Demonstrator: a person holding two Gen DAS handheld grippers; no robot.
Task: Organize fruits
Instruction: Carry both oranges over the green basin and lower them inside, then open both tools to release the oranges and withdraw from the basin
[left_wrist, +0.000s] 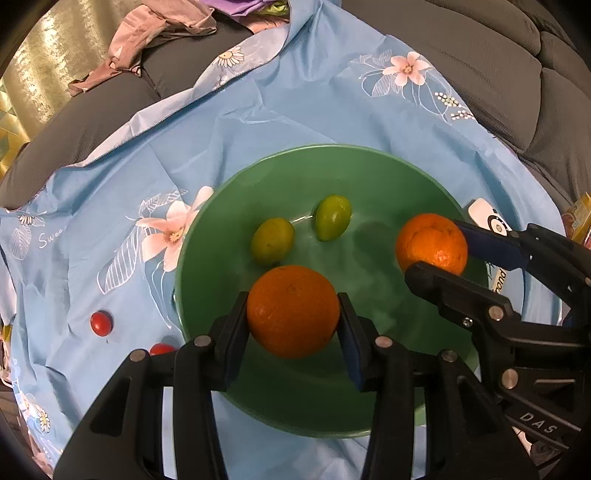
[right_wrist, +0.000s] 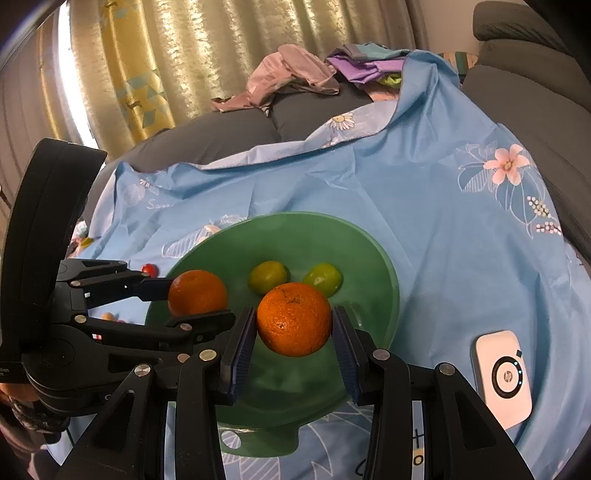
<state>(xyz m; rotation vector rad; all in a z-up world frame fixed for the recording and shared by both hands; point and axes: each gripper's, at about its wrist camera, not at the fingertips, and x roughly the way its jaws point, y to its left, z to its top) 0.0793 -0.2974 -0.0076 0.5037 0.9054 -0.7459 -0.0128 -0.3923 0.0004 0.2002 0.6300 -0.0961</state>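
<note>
While both of your claws hang over the green bowl, each one pinches an orange of its own. Your left claw fills the bottom centre of the left wrist view, its pads pressed against the sides of one orange held above the near part of the bowl. Your right claw reaches in from the right edge of that frame, clamped on the second orange over the bowl's right rim.

From the right wrist view, the right claw sits at bottom centre gripping its orange, and the left claw comes in from the left with the other orange.

Two small green fruits lie side by side, slightly apart, on the bowl's floor near the frame's centre. Two small red fruits rest on the blue flowered cloth at lower left, outside the bowl. A white device lies on the cloth at lower right of the right wrist view.
</note>
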